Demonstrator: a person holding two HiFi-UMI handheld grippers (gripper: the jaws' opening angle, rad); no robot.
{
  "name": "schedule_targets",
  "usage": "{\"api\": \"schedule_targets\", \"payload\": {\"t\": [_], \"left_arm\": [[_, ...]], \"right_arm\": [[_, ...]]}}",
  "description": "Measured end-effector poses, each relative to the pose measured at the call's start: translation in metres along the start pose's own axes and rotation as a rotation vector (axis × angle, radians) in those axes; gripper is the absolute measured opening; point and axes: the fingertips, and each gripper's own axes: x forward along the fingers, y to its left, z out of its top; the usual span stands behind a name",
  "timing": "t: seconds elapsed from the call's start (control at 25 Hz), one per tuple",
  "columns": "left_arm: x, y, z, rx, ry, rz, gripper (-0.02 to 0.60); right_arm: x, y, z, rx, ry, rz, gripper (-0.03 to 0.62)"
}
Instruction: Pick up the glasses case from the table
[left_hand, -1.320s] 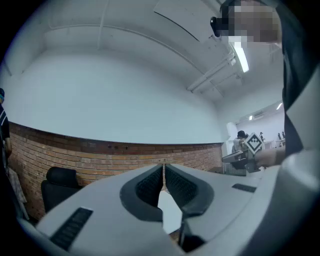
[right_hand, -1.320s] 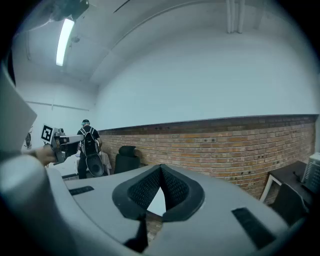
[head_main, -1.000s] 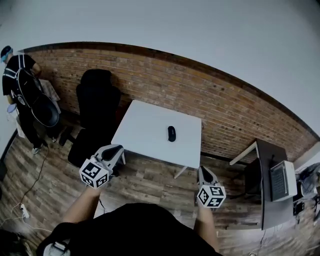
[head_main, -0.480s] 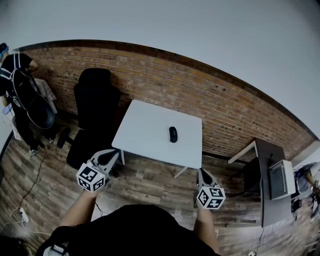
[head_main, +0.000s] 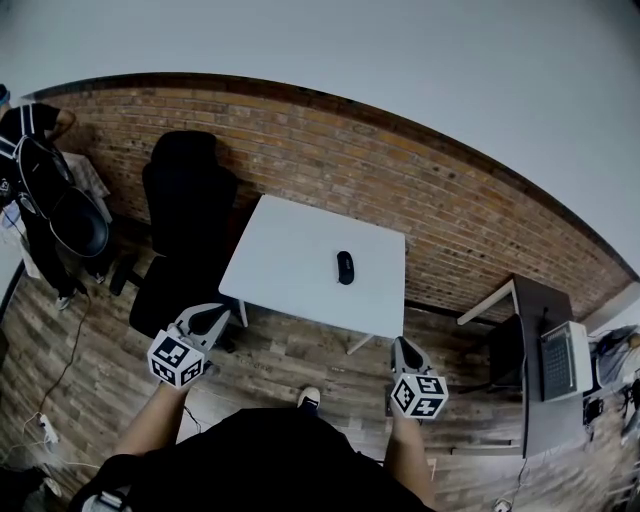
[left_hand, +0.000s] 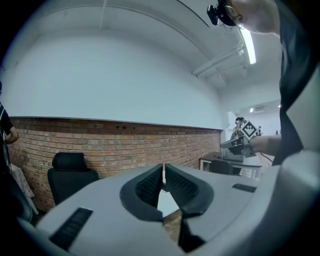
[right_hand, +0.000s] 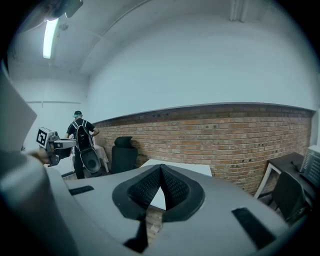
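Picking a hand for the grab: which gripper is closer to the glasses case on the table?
Right, it seems. The right gripper hangs just short of the table, slightly right of the glasses case; the left gripper is off the table's near-left corner, farther away.

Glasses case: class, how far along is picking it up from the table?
Done: nothing yet. The glasses case lies untouched on the white table. In hand: the left gripper and right gripper hover short of the table's near edge, both shut and empty. Left: reach over, open, grasp, lift.
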Motion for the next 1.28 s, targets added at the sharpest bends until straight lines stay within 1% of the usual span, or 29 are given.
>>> {"api": "schedule_targets", "payload": {"t": [0.28,0.52,0.68,0.96,1.12,1.28], "left_arm": [[0.036,0.004,0.001,0.017,0.036,0.003,0.023],[0.085,-0.001,0.005,0.035,0.064,-0.018,0.023],[0.113,0.0,0.008,0.045,0.071,-0.024,0.023],[0.15,0.005,0.014,0.032,0.06,-0.015,0.023],[0.163,0.012,0.013,0.03,0.074,-0.01,0.023],[0.178,0.017,0.008,0.008,0.092,-0.004,0.023]], "right_arm": [[0.023,-0.039,-0.007,0.018,0.004,-0.024,0.015],[0.049,-0.074,-0.008,0.028,0.019,-0.024,0.015],[0.069,-0.092,0.0,0.021,0.028,-0.02,0.015],[0.096,-0.112,0.01,-0.003,0.044,-0.001,0.015],[0.111,-0.122,0.015,-0.004,0.057,0.003,0.015],[0.128,-0.132,0.018,-0.01,0.071,0.011,0.015]]}}
